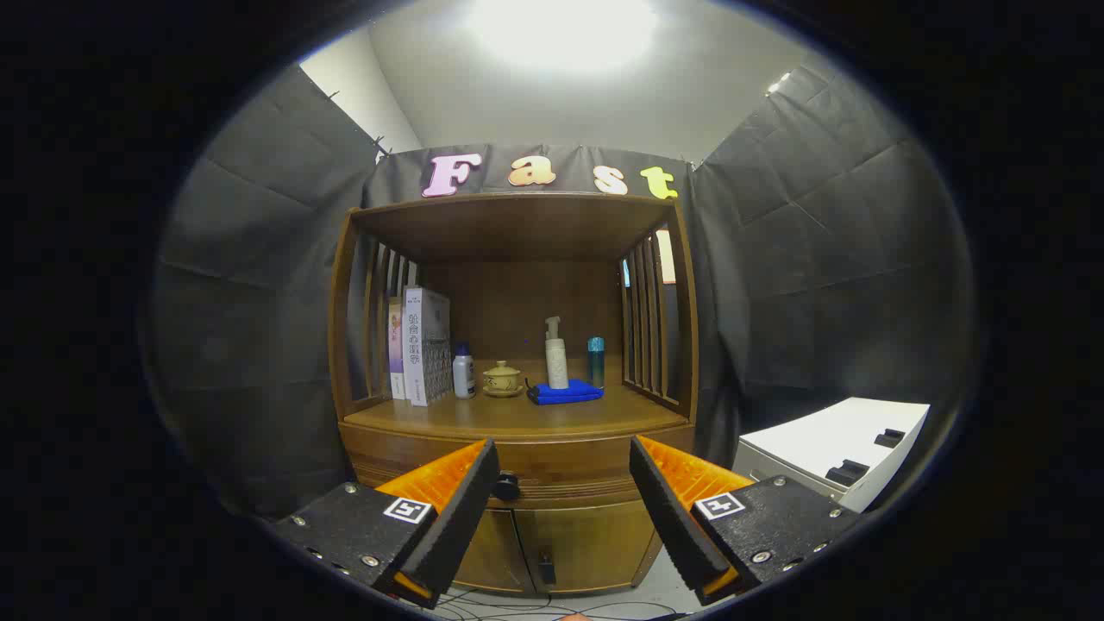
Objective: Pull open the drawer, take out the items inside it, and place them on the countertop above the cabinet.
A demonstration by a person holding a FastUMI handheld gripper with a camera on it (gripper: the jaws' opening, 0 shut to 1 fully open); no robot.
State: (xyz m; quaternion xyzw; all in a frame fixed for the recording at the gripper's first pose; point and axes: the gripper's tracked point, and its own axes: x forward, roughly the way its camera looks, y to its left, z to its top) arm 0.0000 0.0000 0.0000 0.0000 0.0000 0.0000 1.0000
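Facing the closed drawer (565,473) of the wooden cabinet (517,526), the tongs (565,496) stood wide open and empty, with the dark knob (506,487) just ahead of the left finger (457,517), so the pull probably called for shifting left to centre the knob before closing. The surface (517,416) above already carried books (423,345), a small bottle (464,373), a lidded pot (502,379), a pump bottle (556,354) on a blue cloth (565,393) and a teal bottle (596,362), leaving its front edge bare. A white unit (832,448) stood well apart, right.

Brown wooden cabinet (517,414); blue cloth (565,393); white bottle (557,358); orange-and-black fingers (448,509) spread apart; black drawer knob (506,487).
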